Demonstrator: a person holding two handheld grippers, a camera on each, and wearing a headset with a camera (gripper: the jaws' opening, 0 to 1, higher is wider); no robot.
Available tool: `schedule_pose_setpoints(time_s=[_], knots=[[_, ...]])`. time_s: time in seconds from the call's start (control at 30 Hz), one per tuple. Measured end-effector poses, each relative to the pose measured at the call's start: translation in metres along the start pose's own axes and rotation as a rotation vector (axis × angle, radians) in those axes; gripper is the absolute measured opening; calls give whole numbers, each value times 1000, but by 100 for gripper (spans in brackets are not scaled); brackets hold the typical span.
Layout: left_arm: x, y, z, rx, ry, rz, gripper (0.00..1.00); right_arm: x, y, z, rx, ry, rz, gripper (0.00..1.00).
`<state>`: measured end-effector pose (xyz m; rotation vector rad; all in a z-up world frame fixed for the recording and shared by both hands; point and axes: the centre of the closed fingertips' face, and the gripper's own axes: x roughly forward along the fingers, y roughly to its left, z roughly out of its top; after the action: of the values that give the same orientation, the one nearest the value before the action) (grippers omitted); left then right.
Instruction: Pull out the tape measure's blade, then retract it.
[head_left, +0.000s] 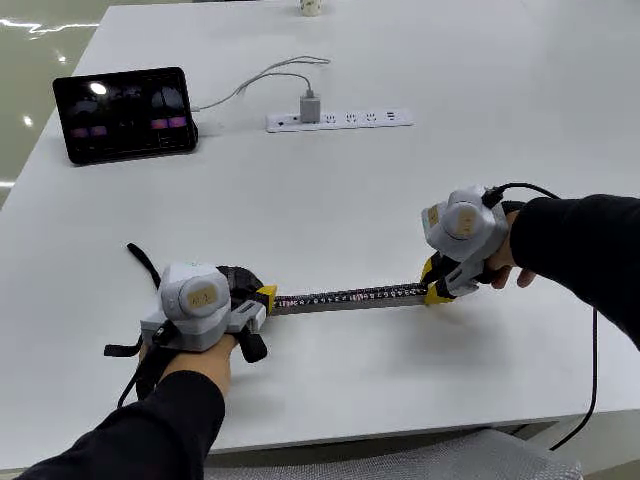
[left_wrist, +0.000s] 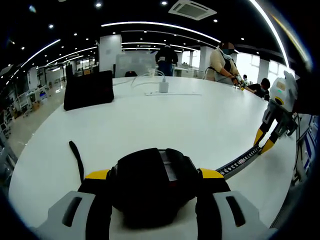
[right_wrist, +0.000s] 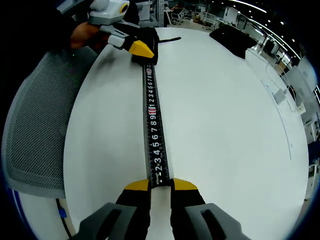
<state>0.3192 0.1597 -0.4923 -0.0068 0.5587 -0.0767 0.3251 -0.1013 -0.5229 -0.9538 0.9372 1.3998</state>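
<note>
one tape measure (head_left: 240, 285) lies on the smooth white table (head_left: 400, 200), its long axis running left to right. at the left, the left gripper (head_left: 258, 318) has its two yellow-tipped jaws clamped on the rounded black case (left_wrist: 150, 175). one flat, dark, numbered blade (head_left: 350, 296) stretches straight rightward to the right gripper (head_left: 436, 284), whose jaws are nearly together and pinch its tip. behind sit one glossy tablet (head_left: 125, 113) and one power strip (head_left: 340, 119).

The left gripper (left_wrist: 155, 174) clasps the black tape measure (left_wrist: 150, 187) at 6 o'clock. Its blade (left_wrist: 240, 162) runs toward 3 o'clock, where the right gripper (left_wrist: 264, 144) pinches its end; a tablet (left_wrist: 87, 90) stands at 10 o'clock.
</note>
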Motion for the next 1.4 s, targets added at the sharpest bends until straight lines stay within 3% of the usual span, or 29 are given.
schedule_pose_setpoints(time_s=[0.6, 0.73, 1.4], knots=[[0, 0, -1, -19, 33, -21, 63, 3, -2, 5, 51, 27, -22, 11], [1, 0, -2, -18, 41, -24, 63, 5, -2, 5, 13, 46, -22, 11], [1, -1, -2, -22, 50, -30, 63, 9, -2, 12, 3, 28, -11, 11]])
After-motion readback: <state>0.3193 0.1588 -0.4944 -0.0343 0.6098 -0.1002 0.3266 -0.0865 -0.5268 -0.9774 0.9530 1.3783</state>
